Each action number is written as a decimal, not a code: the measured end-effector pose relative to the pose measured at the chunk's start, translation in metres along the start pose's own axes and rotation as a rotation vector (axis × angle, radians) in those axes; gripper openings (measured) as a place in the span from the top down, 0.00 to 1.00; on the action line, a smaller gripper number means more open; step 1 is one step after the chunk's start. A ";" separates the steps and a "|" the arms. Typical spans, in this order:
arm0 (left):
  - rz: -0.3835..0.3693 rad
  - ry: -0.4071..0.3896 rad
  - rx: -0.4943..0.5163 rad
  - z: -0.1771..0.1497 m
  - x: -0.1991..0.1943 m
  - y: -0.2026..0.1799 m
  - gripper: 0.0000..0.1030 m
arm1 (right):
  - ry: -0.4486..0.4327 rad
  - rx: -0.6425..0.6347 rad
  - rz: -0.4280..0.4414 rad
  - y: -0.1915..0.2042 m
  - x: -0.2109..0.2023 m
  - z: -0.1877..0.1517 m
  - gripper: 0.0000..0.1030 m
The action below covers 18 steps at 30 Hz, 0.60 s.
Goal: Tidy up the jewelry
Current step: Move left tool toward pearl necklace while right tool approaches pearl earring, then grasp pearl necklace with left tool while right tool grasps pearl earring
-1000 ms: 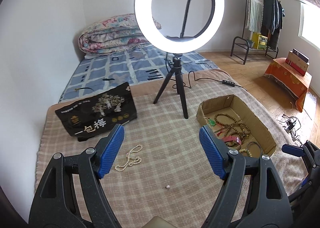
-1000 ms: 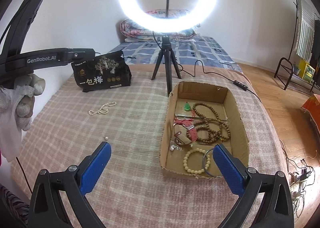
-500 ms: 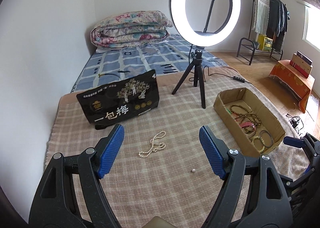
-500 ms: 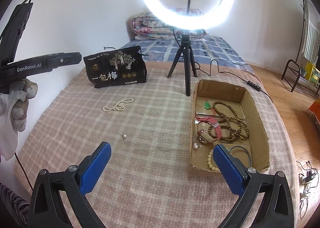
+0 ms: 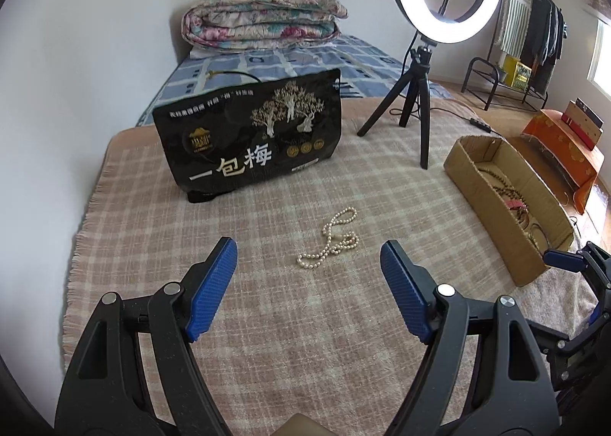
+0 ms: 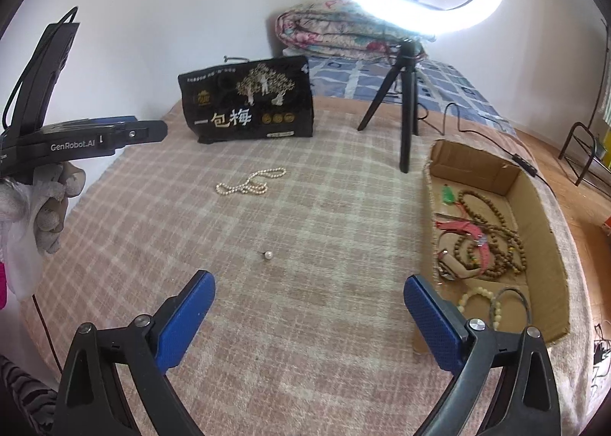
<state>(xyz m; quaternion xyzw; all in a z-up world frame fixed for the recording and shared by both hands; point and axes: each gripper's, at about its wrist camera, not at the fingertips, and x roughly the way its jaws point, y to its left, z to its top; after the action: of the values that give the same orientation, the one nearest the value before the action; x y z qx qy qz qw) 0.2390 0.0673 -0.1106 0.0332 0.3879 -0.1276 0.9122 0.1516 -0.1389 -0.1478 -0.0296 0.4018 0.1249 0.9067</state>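
Note:
A white pearl necklace (image 5: 331, 239) (image 6: 250, 182) lies loose on the pink checked blanket (image 5: 267, 321). My left gripper (image 5: 307, 260) hangs open just short of it, the necklace showing between its blue pads, nothing held. A single loose pearl (image 6: 268, 255) rests ahead of my right gripper (image 6: 309, 292), which is also open and empty. To the right stands a cardboard box (image 6: 534, 206) (image 5: 496, 206) with wooden bead strings, a pink watch, a green pendant and bracelets inside.
A black printed bag (image 5: 252, 138) (image 6: 248, 103) stands at the back of the blanket. A ring light on a tripod (image 5: 416, 107) (image 6: 404, 107) stands by the box, its cable trailing right. A gloved hand (image 6: 46, 206) holds the left gripper at the far left. Folded quilt (image 5: 263, 15) behind.
Both grippers have swung left and dropped lower toward the blanket. The necklace now sits between the left gripper's pads, and the loose pearl is closer to the right gripper. Jaws unchanged.

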 end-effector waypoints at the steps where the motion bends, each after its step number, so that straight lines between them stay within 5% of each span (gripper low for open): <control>1: -0.004 0.006 0.008 -0.001 0.005 0.000 0.22 | 0.009 -0.012 0.007 0.003 0.005 0.000 0.07; 18: -0.071 0.092 0.089 -0.009 0.089 -0.011 0.22 | 0.121 -0.065 0.100 0.024 0.088 0.001 0.29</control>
<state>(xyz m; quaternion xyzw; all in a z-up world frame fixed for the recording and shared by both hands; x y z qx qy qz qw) 0.2891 0.0399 -0.1804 0.0657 0.4243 -0.1752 0.8860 0.2032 -0.0976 -0.2112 -0.0461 0.4527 0.1810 0.8719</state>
